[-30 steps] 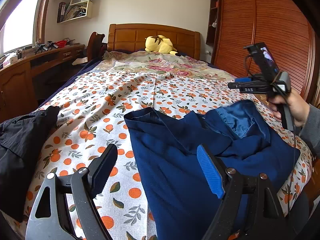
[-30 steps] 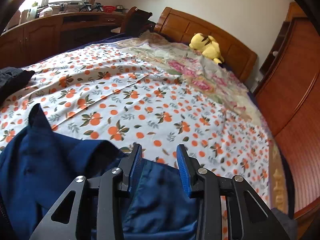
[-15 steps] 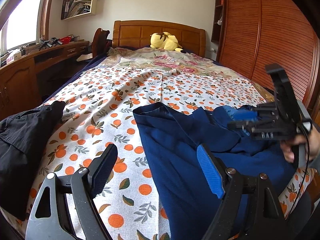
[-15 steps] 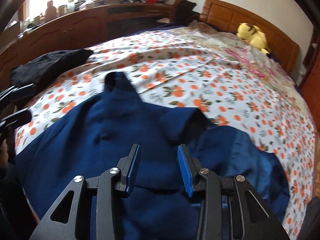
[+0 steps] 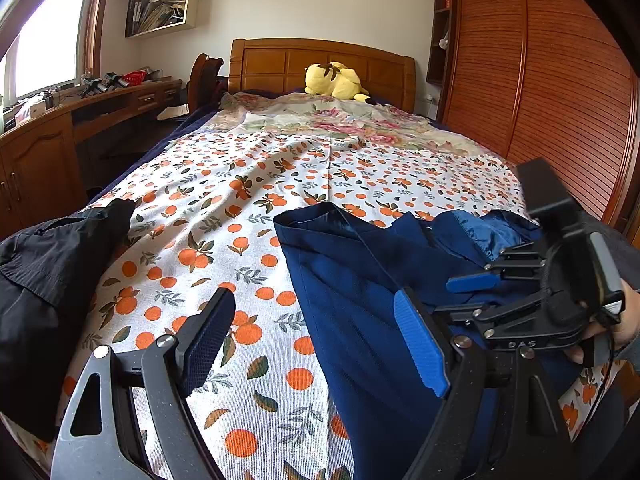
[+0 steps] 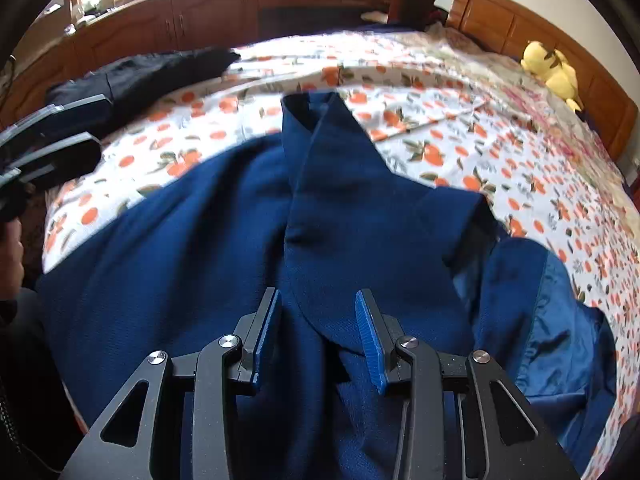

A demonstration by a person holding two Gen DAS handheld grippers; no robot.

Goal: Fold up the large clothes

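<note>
Hovering with both tongs spread, left tongs and right tongs, we risk pinching several layers of the rumpled blue garment at six o'clock on the bed.

We see a bed spread with an orange-print sheet, its wooden headboard at twelve o'clock against a white wall. At nine o'clock a bright window lights a long wooden desk. At three o'clock stands a slatted wardrobe.
</note>
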